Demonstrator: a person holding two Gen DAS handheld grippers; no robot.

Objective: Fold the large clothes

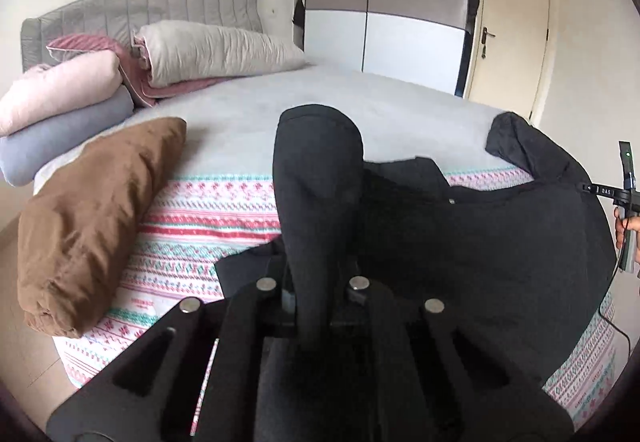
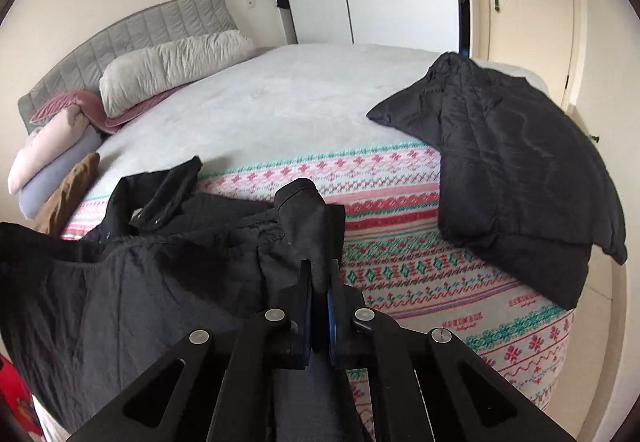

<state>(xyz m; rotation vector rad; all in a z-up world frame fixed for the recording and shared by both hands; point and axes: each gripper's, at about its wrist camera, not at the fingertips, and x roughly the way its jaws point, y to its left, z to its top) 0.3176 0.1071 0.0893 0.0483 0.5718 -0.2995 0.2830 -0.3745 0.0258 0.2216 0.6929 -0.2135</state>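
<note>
A large black jacket [image 1: 480, 234] lies spread on the patterned blanket [image 1: 208, 226] at the bed's near edge; it also shows in the right wrist view [image 2: 140, 282]. My left gripper [image 1: 316, 282] is shut on a black sleeve end [image 1: 316, 170] that stands up between the jaws. My right gripper [image 2: 319, 282] is shut on another part of the jacket, a fold [image 2: 308, 218] rising above the jaws. The right gripper's handle and the hand holding it [image 1: 626, 202] show at the right edge of the left wrist view.
A folded black quilted coat [image 2: 516, 170] lies at the bed's right side. A brown folded garment [image 1: 92, 226] lies at the left. Rolled bedding and pillows [image 1: 200, 50] are stacked by the grey headboard [image 1: 140, 6]. A wardrobe [image 1: 384, 2] and door [image 1: 512, 26] stand behind.
</note>
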